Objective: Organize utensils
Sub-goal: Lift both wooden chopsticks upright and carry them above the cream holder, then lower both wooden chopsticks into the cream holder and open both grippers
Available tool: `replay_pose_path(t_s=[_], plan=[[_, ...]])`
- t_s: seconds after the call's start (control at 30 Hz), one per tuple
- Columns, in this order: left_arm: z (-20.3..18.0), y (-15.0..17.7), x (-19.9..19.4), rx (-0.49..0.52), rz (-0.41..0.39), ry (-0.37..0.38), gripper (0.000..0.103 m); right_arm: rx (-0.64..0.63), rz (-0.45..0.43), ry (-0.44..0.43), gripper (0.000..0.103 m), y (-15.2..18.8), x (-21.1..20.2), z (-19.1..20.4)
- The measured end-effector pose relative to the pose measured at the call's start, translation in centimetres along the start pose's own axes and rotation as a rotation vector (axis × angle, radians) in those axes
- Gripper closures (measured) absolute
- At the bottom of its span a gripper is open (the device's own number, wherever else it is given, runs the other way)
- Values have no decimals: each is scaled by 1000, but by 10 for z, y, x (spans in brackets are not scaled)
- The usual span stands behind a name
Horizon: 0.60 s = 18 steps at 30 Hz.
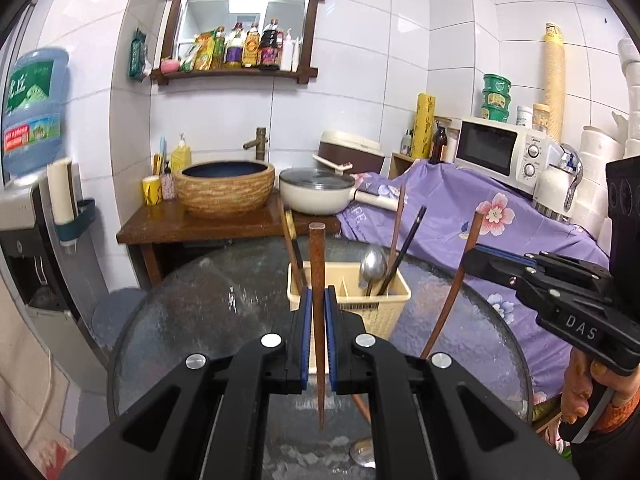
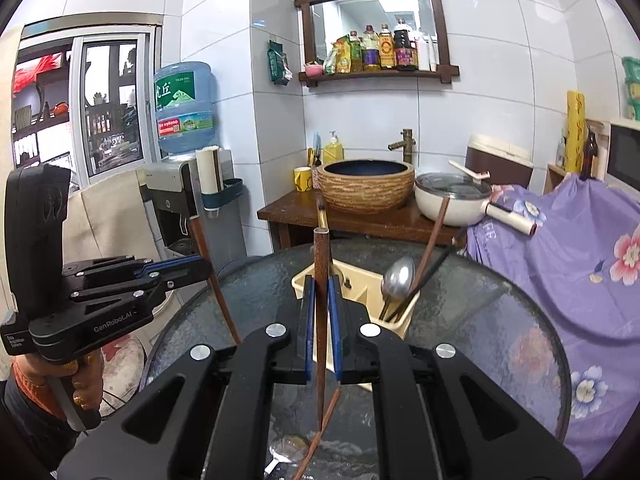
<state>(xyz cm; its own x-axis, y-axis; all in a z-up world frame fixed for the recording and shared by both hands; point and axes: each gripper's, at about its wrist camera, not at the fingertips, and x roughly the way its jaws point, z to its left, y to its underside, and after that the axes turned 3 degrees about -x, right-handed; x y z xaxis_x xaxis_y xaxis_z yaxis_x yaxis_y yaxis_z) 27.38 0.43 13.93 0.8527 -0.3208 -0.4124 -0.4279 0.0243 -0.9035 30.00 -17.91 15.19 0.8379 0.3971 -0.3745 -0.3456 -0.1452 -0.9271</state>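
Two tools, one in each hand. Left tool point(image 1: 319, 336) with black arms and blue pads, pressed tight on one brown wooden chopstick point(image 1: 318, 280). Right tool point(image 2: 321, 328) just the same, pinching a second wooden chopstick point(image 2: 321, 264). Both sticks long, thin and round, standing nearly upright, thick end up and pointed end down, each sticking out above and below the pads. Pointed ends hanging above the bench point(image 1: 208, 300), not touching it. One bench only, round, made of bumpy cloudy glass with a dark rim. One cream plastic basket point(image 1: 384, 308) on it, box shaped, with slots in its wall and walls inside making separate parts. Basket just past the tips of both tools, a little to the right. Inside the basket: one shiny metal spoon point(image 1: 373, 266) with its bowl up, two dark sticks leaning beside it on the right side, and more brown sticks leaning on the left side, count hard to tell. One more spoon point(image 1: 362, 450) lying flat on the glass, down below the left tool, partly hidden. One more brown stick point(image 2: 320, 432) lying on the glass under the right tool. Behind the bench, one woven-looking brown basin point(image 1: 225, 188), one white pan point(image 1: 316, 196) with a glass lid, and one purple flowered cloth point(image 1: 460, 208).
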Motion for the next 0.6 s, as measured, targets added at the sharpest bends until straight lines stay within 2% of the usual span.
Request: replay_pose_path(t_s=[0.13, 0.37, 0.47, 0.6], plan=[[-3, -30, 0, 5, -13, 25, 96, 1, -11, -5, 95, -25, 1, -5], [-7, -95, 0, -17, -85, 34, 96, 29, -88, 1, 95, -88, -7, -20], [-11, -119, -3, -19, -134, 31, 96, 20, -129, 35, 95, -114, -11, -25], [-20, -138, 10, -6, -158, 7, 96, 22, -147, 84, 95, -133, -3, -34]])
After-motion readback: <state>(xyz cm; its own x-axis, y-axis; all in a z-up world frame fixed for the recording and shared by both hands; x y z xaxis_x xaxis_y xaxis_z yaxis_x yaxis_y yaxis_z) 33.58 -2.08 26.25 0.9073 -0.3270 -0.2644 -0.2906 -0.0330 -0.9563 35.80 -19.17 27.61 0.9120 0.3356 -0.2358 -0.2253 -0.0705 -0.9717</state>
